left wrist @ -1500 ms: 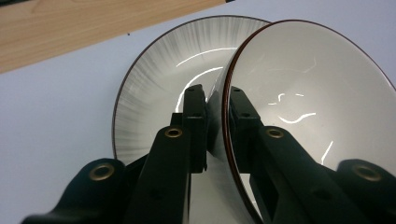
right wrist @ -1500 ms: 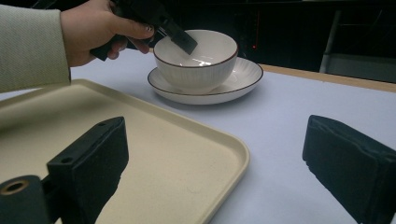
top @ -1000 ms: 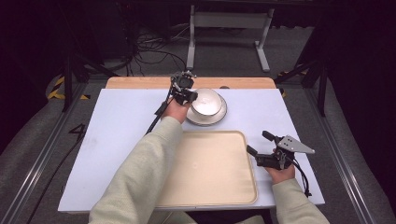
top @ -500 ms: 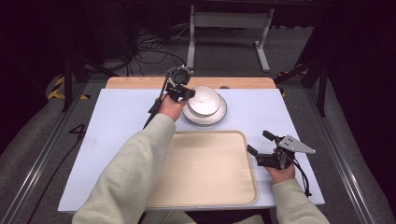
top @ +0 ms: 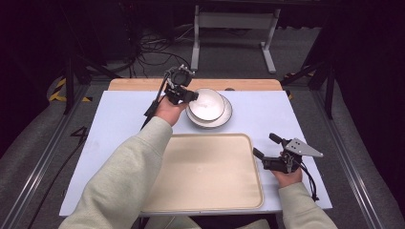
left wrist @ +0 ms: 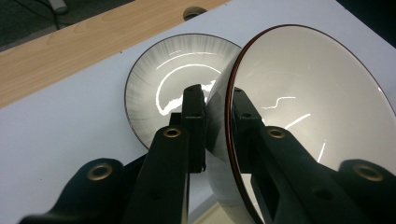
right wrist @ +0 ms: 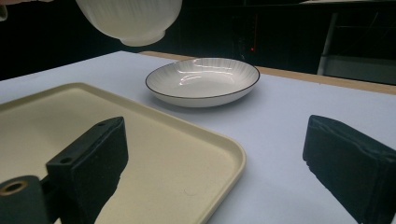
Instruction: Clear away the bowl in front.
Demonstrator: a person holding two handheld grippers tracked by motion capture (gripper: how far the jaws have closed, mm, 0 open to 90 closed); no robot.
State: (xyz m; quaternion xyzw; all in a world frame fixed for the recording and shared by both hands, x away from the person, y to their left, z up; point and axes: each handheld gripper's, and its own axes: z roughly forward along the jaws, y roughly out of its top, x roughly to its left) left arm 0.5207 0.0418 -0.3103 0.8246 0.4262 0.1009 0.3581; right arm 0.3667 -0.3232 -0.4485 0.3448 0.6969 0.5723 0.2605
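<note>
Left gripper (top: 190,95) clamps bowl (top: 206,103) rim, lifted clear of plate (right wrist: 202,81). Right gripper (top: 265,146) idle, jaws apart. Next: carry bowl to tray (top: 205,171), lower level.

1. the room is dark all around, and the light falls mostly on the table (top: 119,124).
2. the table has a pale blue-white top, and a strip of light wood (top: 143,84) runs along its far edge.
3. the floor (top: 43,143) is grey and looks like carpet.
4. black cables (top: 153,45) lie in a tangle on the floor behind the table.
5. a grey metal stand (top: 234,21) with two legs sits farther back.
6. there is yellow and black tape (top: 59,90) on the floor at the left.
7. dark metal rails (top: 43,157) run along both sides of the table.
</note>
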